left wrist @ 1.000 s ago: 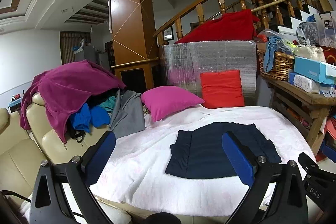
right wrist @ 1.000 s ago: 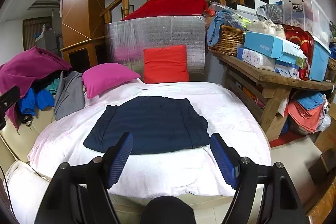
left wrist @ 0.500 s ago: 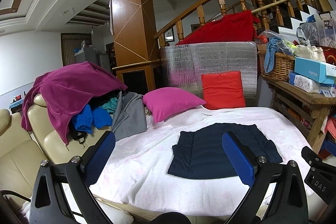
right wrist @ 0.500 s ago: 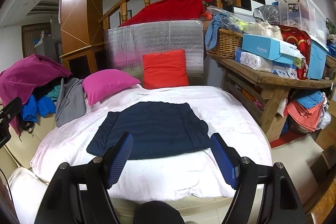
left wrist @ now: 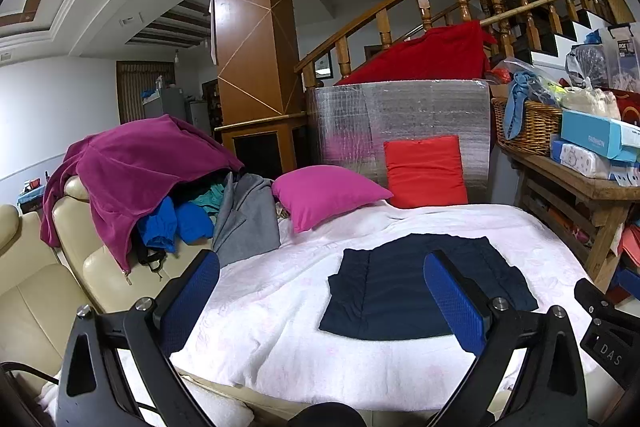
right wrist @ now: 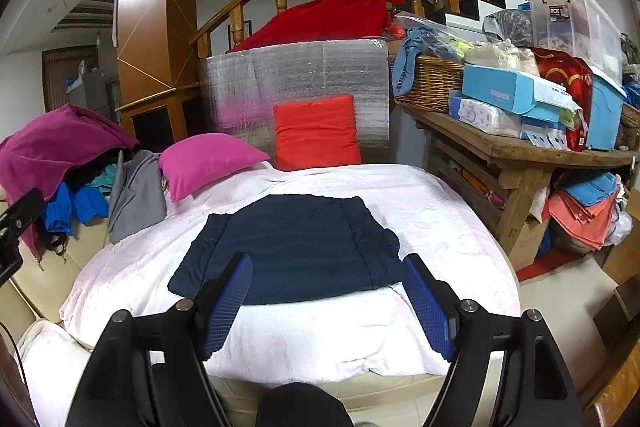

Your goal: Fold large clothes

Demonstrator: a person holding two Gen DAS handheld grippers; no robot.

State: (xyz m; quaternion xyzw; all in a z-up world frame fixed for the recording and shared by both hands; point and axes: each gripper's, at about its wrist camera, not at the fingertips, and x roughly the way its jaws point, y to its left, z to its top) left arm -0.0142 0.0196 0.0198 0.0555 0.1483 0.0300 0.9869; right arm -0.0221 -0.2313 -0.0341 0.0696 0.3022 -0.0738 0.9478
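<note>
We see the navy garment [right wrist: 292, 247] lying folded flat on the pale pink blanket [right wrist: 440, 227] — nothing touching it. Our left gripper [left wrist: 320, 303] hangs spread wide and empty; our right gripper [right wrist: 326, 301] gapes too, holding nothing. Behind sit a magenta pillow [right wrist: 208, 161] and red cushion [right wrist: 316, 133].

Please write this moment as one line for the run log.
stage: navy garment lies folded flat on white blanket | left claw: open, empty | right claw: open, empty | contact: none
</note>
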